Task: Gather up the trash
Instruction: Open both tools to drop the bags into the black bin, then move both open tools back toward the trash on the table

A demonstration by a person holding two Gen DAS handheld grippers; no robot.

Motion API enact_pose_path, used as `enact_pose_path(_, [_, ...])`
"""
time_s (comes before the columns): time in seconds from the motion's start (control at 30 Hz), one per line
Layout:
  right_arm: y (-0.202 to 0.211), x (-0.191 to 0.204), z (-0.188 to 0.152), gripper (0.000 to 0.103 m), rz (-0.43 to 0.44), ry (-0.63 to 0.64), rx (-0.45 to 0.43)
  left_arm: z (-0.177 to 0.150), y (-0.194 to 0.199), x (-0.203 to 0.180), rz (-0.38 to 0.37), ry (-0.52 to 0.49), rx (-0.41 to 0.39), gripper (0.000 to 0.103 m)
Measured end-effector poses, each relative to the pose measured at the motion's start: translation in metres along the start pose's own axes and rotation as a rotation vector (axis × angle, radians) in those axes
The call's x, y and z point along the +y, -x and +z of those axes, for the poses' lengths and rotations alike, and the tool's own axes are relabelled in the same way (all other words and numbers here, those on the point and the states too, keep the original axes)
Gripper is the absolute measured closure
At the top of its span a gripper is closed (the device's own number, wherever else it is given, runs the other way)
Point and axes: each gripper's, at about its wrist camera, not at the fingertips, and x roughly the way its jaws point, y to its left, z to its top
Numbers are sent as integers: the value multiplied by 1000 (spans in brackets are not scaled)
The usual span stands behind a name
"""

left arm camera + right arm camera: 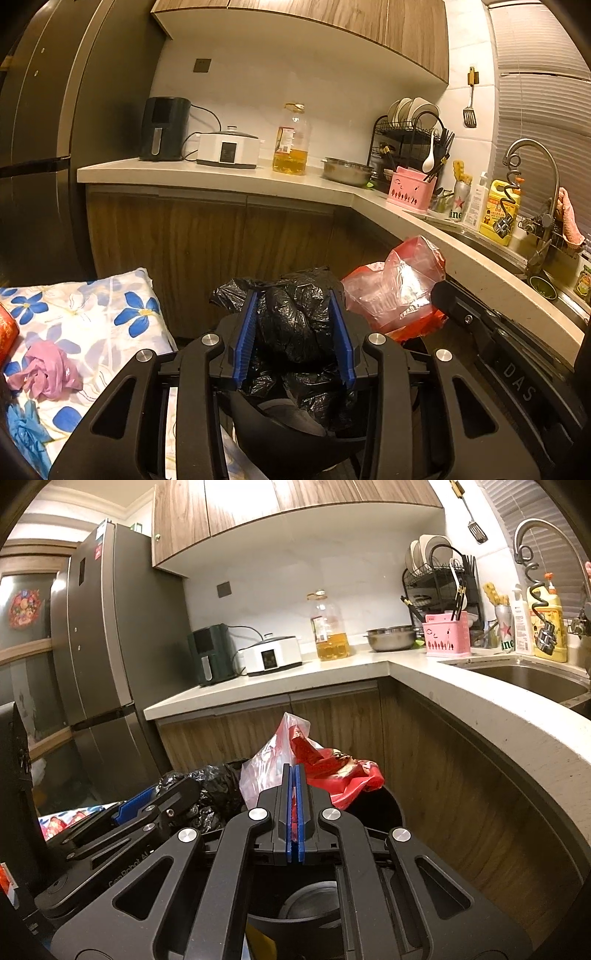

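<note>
My left gripper has its blue pads around a bunched black bin liner, holding it above the black trash bin. My right gripper is shut on a red and clear plastic bag, held over the bin's open mouth. The same bag shows to the right in the left wrist view, with the right gripper's black body behind it. The black liner and the left gripper show at the left of the right wrist view.
A floral cloth at the left bears a crumpled pink item and a red object. An L-shaped counter wraps around behind and to the right, with a sink, oil bottle, steel bowl. A fridge stands left.
</note>
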Motion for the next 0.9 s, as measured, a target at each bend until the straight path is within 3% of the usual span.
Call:
enact_pose_path(0.1, [-4, -2, 0, 100, 3, -9, 10, -1, -4, 1, -6, 0, 8, 64])
enact_pose_path(0.33, [-10, -9, 1, 97, -10, -25, 27, -2, -8, 4, -16, 12, 17, 49])
enact_pose_path(0.47, [-8, -15, -1, 79, -22, -49, 33, -5, -7, 9, -4, 25, 22, 38])
enact_pose_path(0.6, [0, -16, -5, 54, -35, -59, 25, -9, 1, 18, 27, 44, 21, 27])
enact_pose_path(0.73, [8, -12, -9, 42, -54, -44, 20, -13, 12, 24, 86, 41, 32, 17])
enact_pose_path(0.9, [21, -3, -11, 28, -67, -22, 14, -20, 34, 33, 168, 41, 41, 12])
